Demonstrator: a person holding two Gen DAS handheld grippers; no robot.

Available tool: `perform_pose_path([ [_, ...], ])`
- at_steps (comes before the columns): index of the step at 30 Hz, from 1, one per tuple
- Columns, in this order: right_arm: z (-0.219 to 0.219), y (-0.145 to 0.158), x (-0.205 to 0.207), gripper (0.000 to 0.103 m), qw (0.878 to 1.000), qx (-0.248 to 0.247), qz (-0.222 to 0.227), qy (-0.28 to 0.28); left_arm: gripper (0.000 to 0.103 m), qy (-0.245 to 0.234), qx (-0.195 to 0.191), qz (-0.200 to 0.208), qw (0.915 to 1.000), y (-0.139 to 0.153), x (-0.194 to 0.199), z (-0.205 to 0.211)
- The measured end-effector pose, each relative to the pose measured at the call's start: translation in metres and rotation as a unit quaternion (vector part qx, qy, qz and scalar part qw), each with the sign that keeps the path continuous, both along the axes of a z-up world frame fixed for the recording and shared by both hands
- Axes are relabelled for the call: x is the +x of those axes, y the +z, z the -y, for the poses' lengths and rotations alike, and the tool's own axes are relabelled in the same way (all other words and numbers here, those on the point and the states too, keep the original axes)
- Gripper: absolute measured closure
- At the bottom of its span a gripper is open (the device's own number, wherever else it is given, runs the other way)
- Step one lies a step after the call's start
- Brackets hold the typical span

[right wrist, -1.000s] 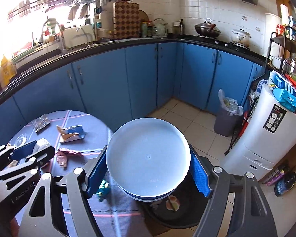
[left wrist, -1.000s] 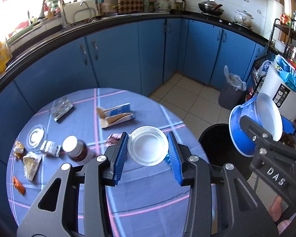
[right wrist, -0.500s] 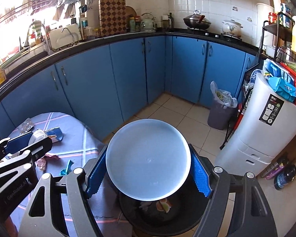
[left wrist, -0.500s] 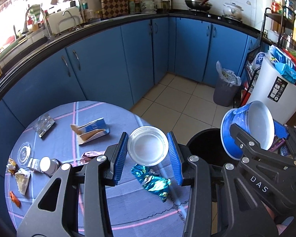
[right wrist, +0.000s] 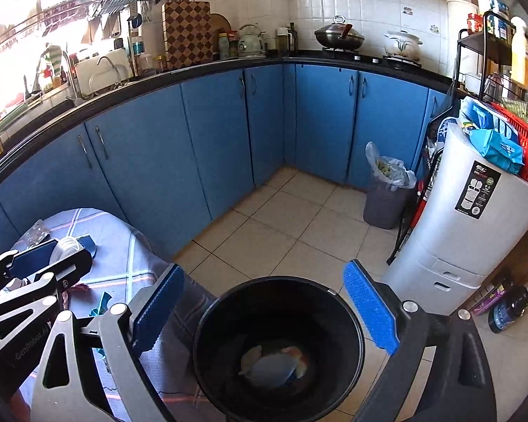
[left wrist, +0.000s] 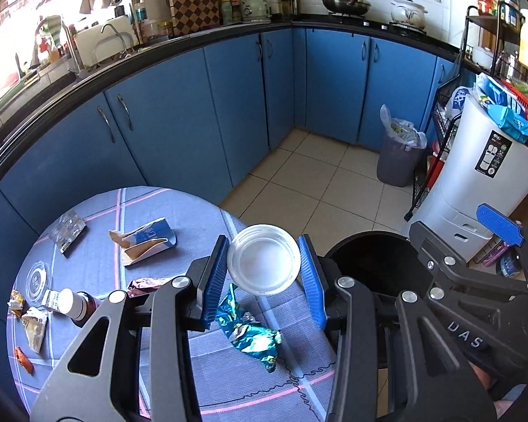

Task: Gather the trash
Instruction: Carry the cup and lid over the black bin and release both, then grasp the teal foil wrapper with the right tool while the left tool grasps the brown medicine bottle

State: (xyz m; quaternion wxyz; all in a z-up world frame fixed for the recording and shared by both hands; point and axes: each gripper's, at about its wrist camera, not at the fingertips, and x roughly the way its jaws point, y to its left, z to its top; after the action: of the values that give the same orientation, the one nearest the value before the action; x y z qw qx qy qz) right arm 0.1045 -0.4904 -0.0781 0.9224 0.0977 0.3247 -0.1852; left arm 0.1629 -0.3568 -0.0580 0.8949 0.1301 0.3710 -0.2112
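Note:
My left gripper (left wrist: pixel 263 279) is shut on a white plastic cup (left wrist: pixel 263 259), held above the table's right edge beside the black bin (left wrist: pixel 366 263). My right gripper (right wrist: pixel 264 311) is open and empty, right over the black bin (right wrist: pixel 207 344). The blue-and-white bowl (right wrist: pixel 269 367) lies at the bin's bottom with other scraps. On the round blue-checked table (left wrist: pixel 179 365) lie a crumpled teal wrapper (left wrist: pixel 250 334), a torn blue carton (left wrist: pixel 146 241), a brown bottle on its side (left wrist: pixel 75 306), a foil pack (left wrist: pixel 67 230) and small wrappers (left wrist: pixel 31 325).
Blue kitchen cabinets (left wrist: pixel 193 105) curve behind the table. A grey lined bin (right wrist: pixel 387 190) stands on the tiled floor by a white appliance (right wrist: pixel 475 228) and a black rack. Bottles lie on the floor at far right (right wrist: pixel 507 307).
My right gripper opened and the bowl dropped into the black bin. My left gripper has carried the white cup rightward from over the table toward the bin.

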Motion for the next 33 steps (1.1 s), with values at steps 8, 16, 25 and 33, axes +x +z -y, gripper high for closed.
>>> perform_pose_path([
  [8, 0.007, -0.002, -0.008, 0.014, 1.000, -0.016, -0.003, -0.021, 0.062, -0.015, -0.001, 0.005, 0.9999, 0.003, -0.003, 0.018],
  [16, 0.028, -0.007, -0.018, 0.014, 0.999, -0.001, -0.005, -0.041, 0.062, -0.034, -0.002, 0.005, 0.9994, 0.005, -0.001, 0.042],
  [25, 0.036, -0.008, -0.026, 0.014, 0.999, -0.003, -0.004, -0.050, 0.045, -0.038, 0.001, 0.013, 0.9992, 0.007, 0.000, 0.067],
  [33, 0.040, -0.010, -0.028, 0.014, 0.999, 0.004, -0.004, -0.050, 0.031, -0.032, 0.003, 0.030, 0.9990, 0.011, -0.004, 0.065],
])
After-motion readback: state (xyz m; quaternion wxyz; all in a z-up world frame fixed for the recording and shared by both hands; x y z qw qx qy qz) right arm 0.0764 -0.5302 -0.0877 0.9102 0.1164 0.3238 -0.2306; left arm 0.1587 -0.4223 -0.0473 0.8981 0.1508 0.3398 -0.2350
